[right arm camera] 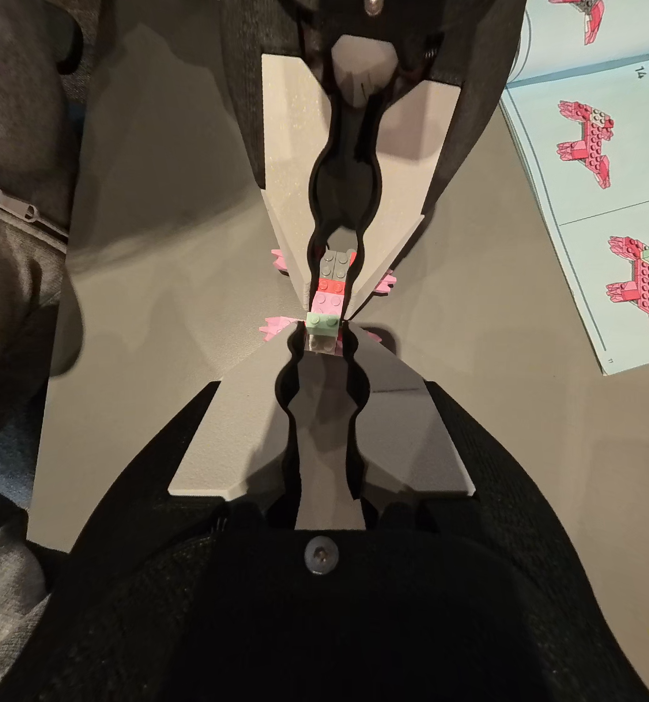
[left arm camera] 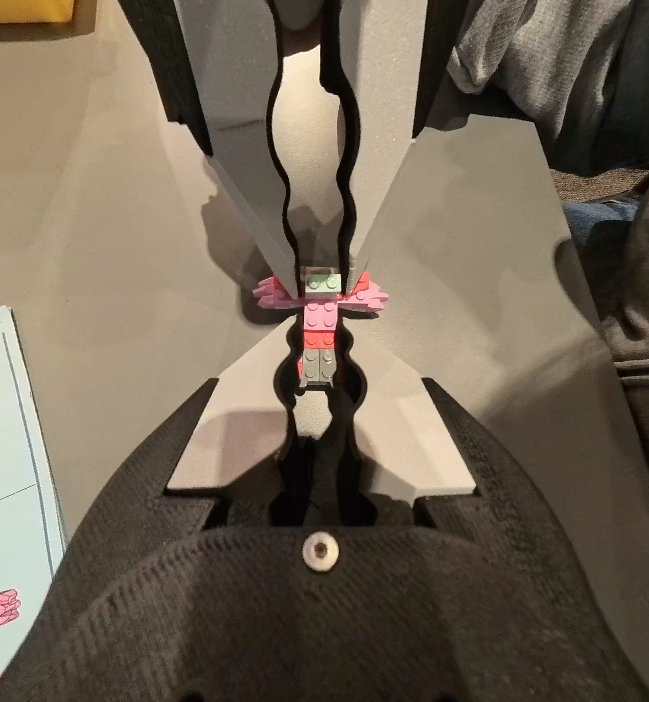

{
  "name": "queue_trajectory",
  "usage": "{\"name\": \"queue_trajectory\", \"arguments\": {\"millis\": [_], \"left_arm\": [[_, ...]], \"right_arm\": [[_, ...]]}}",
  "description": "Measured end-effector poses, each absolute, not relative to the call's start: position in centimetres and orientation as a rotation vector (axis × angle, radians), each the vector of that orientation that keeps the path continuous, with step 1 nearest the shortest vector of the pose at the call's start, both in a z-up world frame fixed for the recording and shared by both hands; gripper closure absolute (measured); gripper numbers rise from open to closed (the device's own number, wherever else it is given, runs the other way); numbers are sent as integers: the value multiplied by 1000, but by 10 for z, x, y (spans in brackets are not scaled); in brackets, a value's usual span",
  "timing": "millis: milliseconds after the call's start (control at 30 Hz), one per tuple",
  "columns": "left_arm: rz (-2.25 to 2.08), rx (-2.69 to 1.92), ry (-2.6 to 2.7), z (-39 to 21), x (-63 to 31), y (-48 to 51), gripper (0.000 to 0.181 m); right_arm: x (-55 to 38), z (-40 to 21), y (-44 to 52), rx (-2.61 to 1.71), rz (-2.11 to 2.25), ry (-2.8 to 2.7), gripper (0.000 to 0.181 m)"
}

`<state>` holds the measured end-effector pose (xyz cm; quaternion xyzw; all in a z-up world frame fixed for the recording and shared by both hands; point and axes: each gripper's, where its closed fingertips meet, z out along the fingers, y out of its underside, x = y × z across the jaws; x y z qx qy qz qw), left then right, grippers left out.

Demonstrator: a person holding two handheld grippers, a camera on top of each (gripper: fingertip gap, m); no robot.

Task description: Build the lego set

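Note:
A pink, red and grey lego model point(left arm camera: 319, 329) with pink spiky feet point(left arm camera: 267, 295) is held just above the grey table point(left arm camera: 87, 190). My left gripper point(left arm camera: 319, 330) is shut on the model's body. My right gripper point(left arm camera: 322, 290) comes in from the far side and is shut on a pale green brick point(left arm camera: 322, 285) at the model's front end. In the right wrist view my right gripper point(right arm camera: 322, 330) grips the green brick point(right arm camera: 323, 322), and my left gripper point(right arm camera: 330, 304) holds the model point(right arm camera: 330, 283) opposite. The two grippers meet tip to tip.
An open pale blue instruction booklet point(left arm camera: 11, 418) lies on the table to the left, and it also shows in the right wrist view point(right arm camera: 600, 190). A person's grey clothing point(left arm camera: 581, 76) is close at the table's edge. A yellow object point(left arm camera: 22, 11) lies far left. Only a small space, under 4 cm, lies between the two pairs of fingers.

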<state>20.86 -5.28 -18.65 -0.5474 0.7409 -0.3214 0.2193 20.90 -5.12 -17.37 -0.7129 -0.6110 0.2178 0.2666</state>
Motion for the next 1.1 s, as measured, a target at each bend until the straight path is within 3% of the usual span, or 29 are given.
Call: {"name": "queue_trajectory", "arguments": {"millis": [167,367,500,700,1100], "left_arm": [[-876,-1522,2045,-187,208,-49,165],[-865,-1551,1991,-174,202,-31,165],[-860,-1573,1975,-162,193,-19,165],[-952,-1558,1992,-143,180,-16,165],[-1047,-1484,2071,-131,173,-33,165]], "right_arm": [[212,-169,-45,-1911,562,-1604,149],[220,-136,-22,-1690,379,-1491,108],[217,-132,-6,-1411,-55,-1562,86],[196,-142,-7,-1060,-402,-1679,86],[172,-129,-26,-807,-484,-1644,125]]}}
